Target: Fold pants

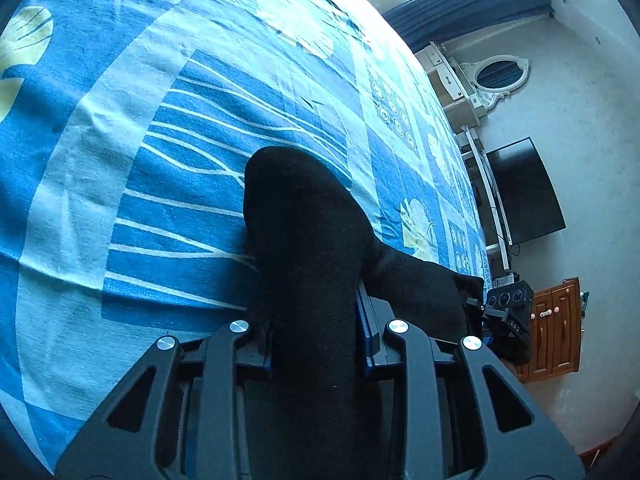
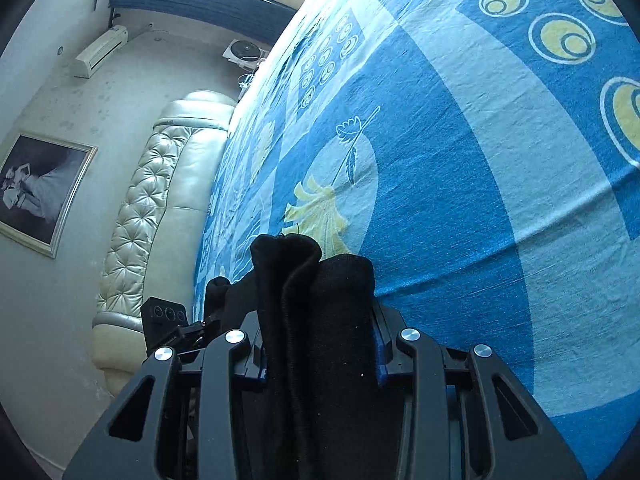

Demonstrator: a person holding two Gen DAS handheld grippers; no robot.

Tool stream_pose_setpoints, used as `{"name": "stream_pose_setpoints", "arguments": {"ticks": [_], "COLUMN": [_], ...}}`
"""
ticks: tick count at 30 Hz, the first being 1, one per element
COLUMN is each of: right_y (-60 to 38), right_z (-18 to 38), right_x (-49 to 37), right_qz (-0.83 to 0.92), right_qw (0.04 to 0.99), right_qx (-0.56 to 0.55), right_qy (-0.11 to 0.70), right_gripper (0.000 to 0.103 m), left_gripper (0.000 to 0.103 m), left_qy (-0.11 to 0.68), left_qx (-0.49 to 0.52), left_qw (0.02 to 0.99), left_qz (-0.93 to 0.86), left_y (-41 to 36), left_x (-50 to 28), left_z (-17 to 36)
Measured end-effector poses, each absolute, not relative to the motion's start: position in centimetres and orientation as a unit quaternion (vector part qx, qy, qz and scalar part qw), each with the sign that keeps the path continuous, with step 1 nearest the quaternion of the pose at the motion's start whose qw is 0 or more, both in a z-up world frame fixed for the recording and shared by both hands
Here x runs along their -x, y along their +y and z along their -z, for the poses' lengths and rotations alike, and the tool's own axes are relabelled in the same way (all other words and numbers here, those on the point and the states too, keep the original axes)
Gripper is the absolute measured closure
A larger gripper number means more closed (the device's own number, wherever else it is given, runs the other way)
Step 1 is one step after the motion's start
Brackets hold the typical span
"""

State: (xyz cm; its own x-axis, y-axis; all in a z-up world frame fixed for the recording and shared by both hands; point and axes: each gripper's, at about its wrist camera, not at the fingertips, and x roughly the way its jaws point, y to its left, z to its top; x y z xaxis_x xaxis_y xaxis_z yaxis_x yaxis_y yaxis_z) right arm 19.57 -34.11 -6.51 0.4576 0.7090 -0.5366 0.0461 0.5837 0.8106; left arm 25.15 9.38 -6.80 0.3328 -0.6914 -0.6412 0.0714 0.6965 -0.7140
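The black pants (image 1: 308,248) are bunched between the jaws of my left gripper (image 1: 316,336), which is shut on them above the blue patterned bed sheet (image 1: 160,152). A stretch of the black cloth runs off right toward the other gripper (image 1: 508,320). In the right wrist view my right gripper (image 2: 320,344) is shut on folded layers of the same pants (image 2: 316,300), held above the sheet (image 2: 460,160). The left gripper shows at lower left there (image 2: 172,320). The fingertips of both are hidden by cloth.
A padded cream headboard (image 2: 160,208) runs along the bed's far side. A framed picture (image 2: 36,188) and an air conditioner (image 2: 100,52) are on the wall. A black TV (image 1: 524,188), a white mirror (image 1: 500,76) and a wooden cabinet (image 1: 556,328) stand beyond the bed edge.
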Motion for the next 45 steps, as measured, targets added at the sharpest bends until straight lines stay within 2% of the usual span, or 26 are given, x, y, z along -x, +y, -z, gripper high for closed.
{"name": "stream_pose_setpoints", "arguments": {"ticks": [6, 9, 13, 14, 19, 29, 31, 43, 45], "right_y": [-34.2, -34.5, -34.9, -35.2, -37.4, -38.2, -37.7, -34.6, -34.0], "right_z": [6.5, 6.6, 5.8, 5.5, 4.3, 4.8, 4.8, 5.3, 5.2], "right_x": [-19.7, -19.5, -18.5, -17.9, -14.0, -6.5, -6.3, -7.9, -8.0], "right_qz": [-0.220, -0.220, -0.220, -0.217, -0.222, -0.228, -0.231, -0.224, -0.223], "right_qw": [0.753, 0.748, 0.740, 0.741, 0.744, 0.737, 0.738, 0.743, 0.748], "right_qx": [-0.404, -0.413, -0.427, -0.429, -0.442, -0.449, -0.446, -0.424, -0.411], "right_qy": [0.470, 0.471, 0.471, 0.470, 0.450, 0.450, 0.451, 0.467, 0.471], "right_gripper": [0.066, 0.064, 0.050, 0.048, 0.036, 0.033, 0.030, 0.025, 0.024], "left_gripper": [0.071, 0.059, 0.026, 0.022, 0.018, 0.014, 0.014, 0.013, 0.018], "left_qy": [0.516, 0.509, 0.489, 0.483, 0.470, 0.471, 0.471, 0.465, 0.465], "left_qx": [0.296, 0.287, 0.303, 0.309, 0.353, 0.397, 0.394, 0.387, 0.384], "left_qw": [0.763, 0.770, 0.781, 0.781, 0.767, 0.740, 0.739, 0.738, 0.739], "left_qz": [0.253, 0.257, 0.245, 0.246, 0.258, 0.271, 0.279, 0.299, 0.300], "left_y": [9.3, 9.0, 9.9, 10.4, 12.7, 13.2, 12.5, 10.0, 9.9], "left_x": [-24.7, -24.4, -23.0, -22.3, -18.1, -9.8, -9.5, -9.0, -9.0], "left_z": [6.7, 6.3, 5.0, 4.7, 4.0, 5.9, 5.8, 6.4, 6.5]}}
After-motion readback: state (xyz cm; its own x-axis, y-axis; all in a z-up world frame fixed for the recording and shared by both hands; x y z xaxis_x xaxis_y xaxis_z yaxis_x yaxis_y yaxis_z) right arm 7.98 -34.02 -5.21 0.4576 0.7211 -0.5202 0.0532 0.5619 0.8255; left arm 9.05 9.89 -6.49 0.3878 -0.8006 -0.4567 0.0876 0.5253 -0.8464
